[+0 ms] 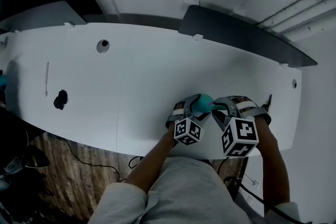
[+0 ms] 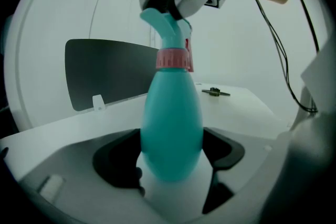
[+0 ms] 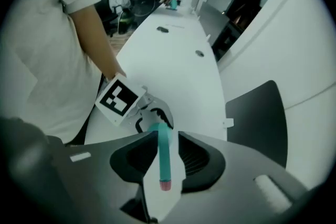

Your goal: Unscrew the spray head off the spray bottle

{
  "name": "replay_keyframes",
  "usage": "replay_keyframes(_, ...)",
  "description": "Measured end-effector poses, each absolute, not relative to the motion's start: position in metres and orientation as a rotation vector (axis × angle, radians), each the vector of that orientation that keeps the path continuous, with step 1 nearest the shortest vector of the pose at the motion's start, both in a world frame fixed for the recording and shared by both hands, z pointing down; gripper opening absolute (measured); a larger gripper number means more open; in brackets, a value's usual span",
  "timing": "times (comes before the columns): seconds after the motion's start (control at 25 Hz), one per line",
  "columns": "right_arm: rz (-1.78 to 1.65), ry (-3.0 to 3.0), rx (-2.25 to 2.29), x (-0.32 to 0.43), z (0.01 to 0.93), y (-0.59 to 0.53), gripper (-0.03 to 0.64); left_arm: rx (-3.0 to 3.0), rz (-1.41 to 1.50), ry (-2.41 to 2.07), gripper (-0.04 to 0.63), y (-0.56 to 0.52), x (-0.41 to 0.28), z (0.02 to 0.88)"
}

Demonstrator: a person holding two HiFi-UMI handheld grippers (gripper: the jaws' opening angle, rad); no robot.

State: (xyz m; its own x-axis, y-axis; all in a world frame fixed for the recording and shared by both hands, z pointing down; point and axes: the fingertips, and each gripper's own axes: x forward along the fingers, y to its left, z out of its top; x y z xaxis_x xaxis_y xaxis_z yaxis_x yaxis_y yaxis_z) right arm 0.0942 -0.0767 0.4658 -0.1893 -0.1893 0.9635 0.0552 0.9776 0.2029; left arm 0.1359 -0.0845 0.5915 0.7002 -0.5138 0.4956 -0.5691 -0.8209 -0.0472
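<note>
Both hands sit low at 5 o'clock in the head view. We see the forearms coming up from the bottom edge, wrists close together over the near edge of the worktop [image 1: 147, 71]. The marker cubes [image 1: 188, 131] face up at the camera. The left gripper [image 1: 190, 113] is at 9 o'clock of the spray bottle [image 1: 201, 104] and the right gripper [image 1: 223, 110] at 3 o'clock, each pointing in at the other.

Left gripper view: its fingers [image 2: 118, 157] are clamped on the bottle's teal belly, one each side (bottle upright, base hidden below the fingers). The pink collar [image 2: 173, 59] sits above. The spray head [image 2: 167, 21] is at 12 o'clock with the right gripper over its top.

Right gripper view: we read the fingers [image 3: 202, 157] as pinched on the spray head. Its pink-tipped end runs back toward the camera at 6 o'clock. The left gripper's cube shows behind at 10 o'clock.

A small dark object [image 1: 60, 98] lies on the worktop at 9 o'clock, well apart.
</note>
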Motion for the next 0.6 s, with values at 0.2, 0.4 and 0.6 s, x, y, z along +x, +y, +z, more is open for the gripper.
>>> replay_keyframes(0.2, 0.549, -2.327, 0.633, 0.083, 0.385, -0.094, 0.163, 2.790, 0.767, -0.899, 0.360, -0.084, 0.136, 0.592)
replay_keyframes(0.4, 1.818, -2.209, 0.922, 0.097, 0.398, -0.063, 0.061, 2.789, 0.768, -0.898, 0.360, -0.083, 0.136, 0.593)
replay_keyframes(0.6, 2.107, -1.858, 1.247, 0.133, 0.455, -0.065, 0.217, 2.794, 0.778, -0.900, 0.360, -0.085, 0.136, 0.593)
